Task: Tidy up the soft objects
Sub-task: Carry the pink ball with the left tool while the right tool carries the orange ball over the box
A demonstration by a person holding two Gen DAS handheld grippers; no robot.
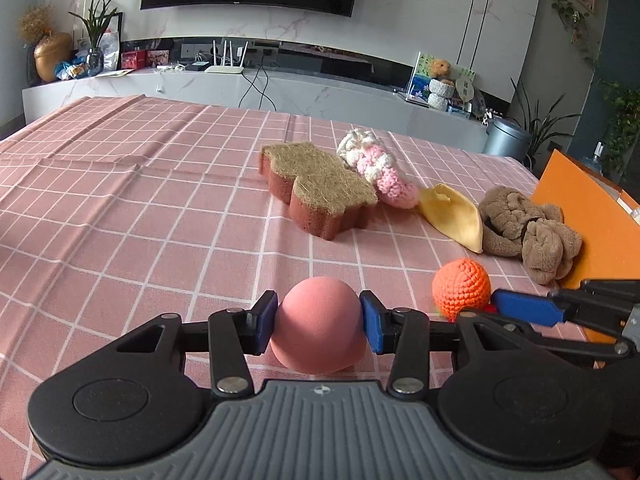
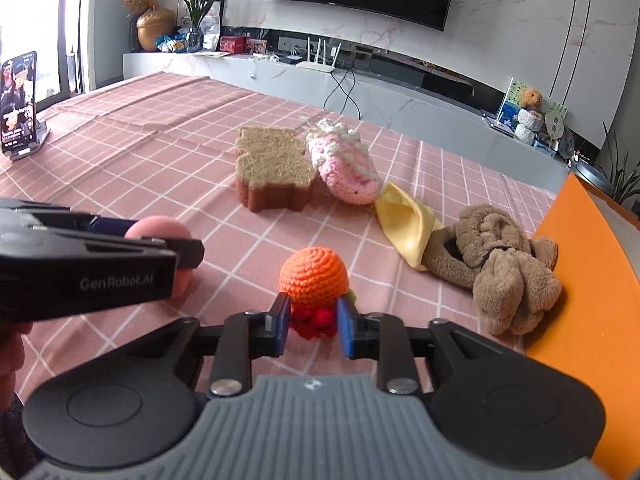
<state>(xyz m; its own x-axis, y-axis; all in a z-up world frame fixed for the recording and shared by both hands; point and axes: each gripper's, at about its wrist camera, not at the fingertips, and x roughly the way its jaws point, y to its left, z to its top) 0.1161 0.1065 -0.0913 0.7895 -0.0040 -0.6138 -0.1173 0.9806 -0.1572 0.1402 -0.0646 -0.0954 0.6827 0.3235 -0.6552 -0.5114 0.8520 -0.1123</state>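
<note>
My left gripper (image 1: pixel 319 322) is shut on a pink foam ball (image 1: pixel 319 328), low over the pink checked tablecloth (image 1: pixel 140 220); the ball also shows in the right wrist view (image 2: pixel 160 230). My right gripper (image 2: pixel 313 326) is shut on the red lower part of an orange crocheted toy (image 2: pixel 313 272), which also shows in the left wrist view (image 1: pixel 461 286). Beyond lie a brown scouring sponge (image 2: pixel 272 168), a pink-and-white crocheted piece (image 2: pixel 344 164), a yellow cloth (image 2: pixel 408 224) and a brown plush toy (image 2: pixel 504 260).
An orange board or box (image 2: pixel 588 280) stands along the table's right edge beside the plush toy. A phone on a stand (image 2: pixel 18 104) stands at the far left of the table. A TV cabinet with clutter runs behind the table.
</note>
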